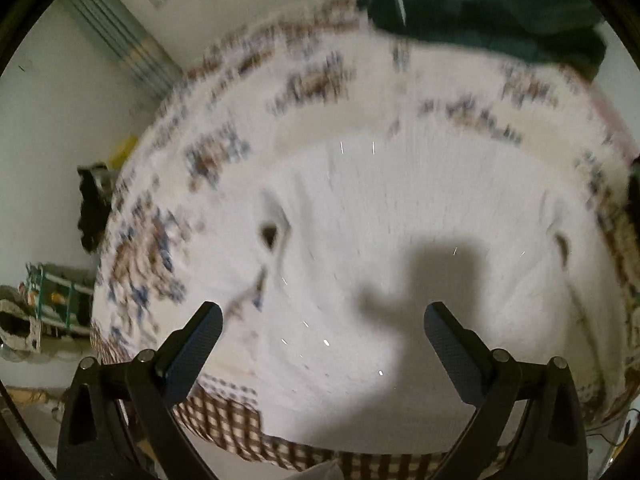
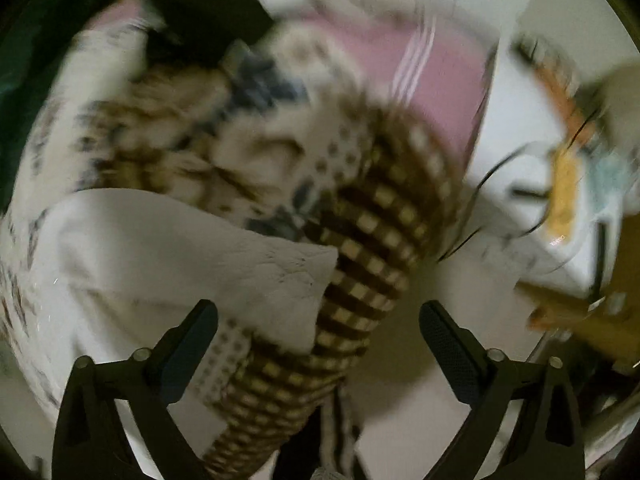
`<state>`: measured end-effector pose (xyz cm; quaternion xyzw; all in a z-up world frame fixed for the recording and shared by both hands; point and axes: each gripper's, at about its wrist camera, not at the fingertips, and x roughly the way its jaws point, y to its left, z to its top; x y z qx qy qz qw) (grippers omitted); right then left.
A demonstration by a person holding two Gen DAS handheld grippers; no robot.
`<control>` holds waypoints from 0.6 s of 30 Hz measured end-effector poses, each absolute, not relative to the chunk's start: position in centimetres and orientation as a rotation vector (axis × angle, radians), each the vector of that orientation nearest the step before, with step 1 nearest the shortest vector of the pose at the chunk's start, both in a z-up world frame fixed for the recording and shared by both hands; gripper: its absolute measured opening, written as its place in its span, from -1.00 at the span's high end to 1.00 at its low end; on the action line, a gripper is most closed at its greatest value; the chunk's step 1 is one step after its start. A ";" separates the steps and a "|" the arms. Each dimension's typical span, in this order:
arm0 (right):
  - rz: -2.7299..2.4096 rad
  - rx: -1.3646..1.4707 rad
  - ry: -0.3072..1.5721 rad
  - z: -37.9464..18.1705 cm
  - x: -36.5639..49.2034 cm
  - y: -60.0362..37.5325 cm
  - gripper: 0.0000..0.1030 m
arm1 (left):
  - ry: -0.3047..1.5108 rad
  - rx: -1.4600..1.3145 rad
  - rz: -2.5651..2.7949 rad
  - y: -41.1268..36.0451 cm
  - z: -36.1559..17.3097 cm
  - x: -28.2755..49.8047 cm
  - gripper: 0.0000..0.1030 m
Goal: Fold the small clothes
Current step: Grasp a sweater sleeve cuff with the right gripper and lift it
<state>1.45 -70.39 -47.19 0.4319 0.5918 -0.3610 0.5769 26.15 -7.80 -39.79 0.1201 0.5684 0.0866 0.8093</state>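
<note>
Item: flat white cloth garment (image 1: 360, 240) on my floral, brown-checked bed cover (image 2: 360, 240). Left gripper (image 1: 322, 320) empty, fingers spread; right gripper (image 2: 318, 318) likewise.

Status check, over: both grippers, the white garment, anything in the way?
Left gripper open above white garment, empty. Right gripper open, empty, over its corner at the bed edge. Dark green cloth at far side, clear of it.

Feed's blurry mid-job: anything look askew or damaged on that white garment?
The white garment lies spread on the patterned bedcover, with two small dark gaps in wrinkles; blur hides whether they are holes. Both grippers are open.
</note>
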 end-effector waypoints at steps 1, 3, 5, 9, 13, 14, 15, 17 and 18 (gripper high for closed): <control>-0.835 1.083 1.392 -49.6 1.1 -70.7 -0.91 | 1.255 0.257 0.194 -7.9 -41.9 26.5 -1.00; -0.842 1.155 1.411 -53.2 0.9 -70.9 -0.91 | 1.293 0.277 0.208 -8.3 -44.6 26.9 -1.00; -0.817 1.217 1.387 -54.9 1.0 -70.6 -0.69 | 1.310 0.295 0.209 -8.8 -46.7 27.6 -1.00; -0.774 1.151 1.363 -55.1 2.4 -69.2 0.62 | 1.323 0.310 0.202 -9.5 -49.5 28.9 -1.00; -0.792 1.063 1.251 -50.2 2.5 -70.5 0.86 | 1.312 0.270 0.182 -9.5 -50.2 30.3 -1.00; -0.810 1.044 1.215 -48.8 2.3 -71.4 0.86 | 1.305 0.255 0.177 -9.5 -50.1 30.5 -1.00; -0.822 1.035 1.187 -47.6 2.3 -72.2 0.86 | 1.296 0.241 0.167 -9.3 -50.0 30.6 -1.00; -0.836 0.993 1.130 -45.0 2.9 -74.7 0.86 | 1.275 0.216 0.145 -9.0 -49.6 30.8 -1.00; -0.840 0.961 1.114 -43.7 3.7 -75.5 0.86 | 1.267 0.202 0.131 -8.9 -49.5 30.9 -1.00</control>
